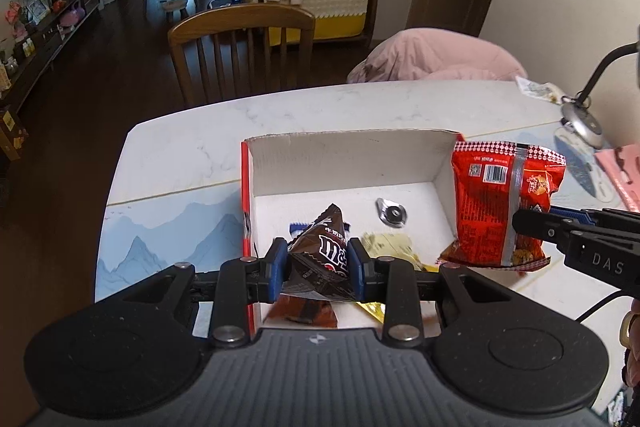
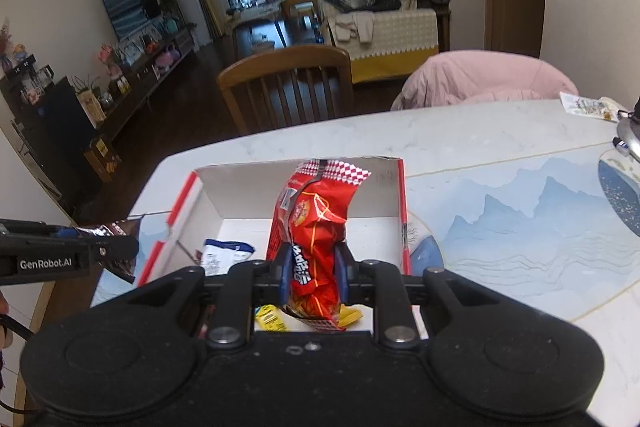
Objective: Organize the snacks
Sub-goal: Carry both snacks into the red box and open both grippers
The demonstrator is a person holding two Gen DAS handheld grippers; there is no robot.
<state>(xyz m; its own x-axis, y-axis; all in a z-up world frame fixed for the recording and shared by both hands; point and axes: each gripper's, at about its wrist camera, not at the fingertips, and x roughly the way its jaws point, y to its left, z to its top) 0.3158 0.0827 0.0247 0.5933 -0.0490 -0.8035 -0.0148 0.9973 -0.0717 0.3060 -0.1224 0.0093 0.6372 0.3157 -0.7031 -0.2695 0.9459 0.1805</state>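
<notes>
Above the box (image 1: 348,163), the left tool (image 1: 318,265) was clamped on a brown packet (image 1: 324,259); the right tool (image 2: 312,277), clamped on an upright red bag (image 2: 316,227), was held over its right wall.

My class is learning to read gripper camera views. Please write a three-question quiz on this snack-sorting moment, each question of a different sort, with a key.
1. True or false: the left gripper is shut on the brown chocolate bag.
2. Multiple choice: what does the right gripper hold? A) a yellow packet B) the red snack bag C) nothing
3. Fill in: the blue-and-white packet lies inside the ____.

Key: 1 true. 2 B. 3 box; a yellow packet and a small round metal thing lie there too.
</notes>
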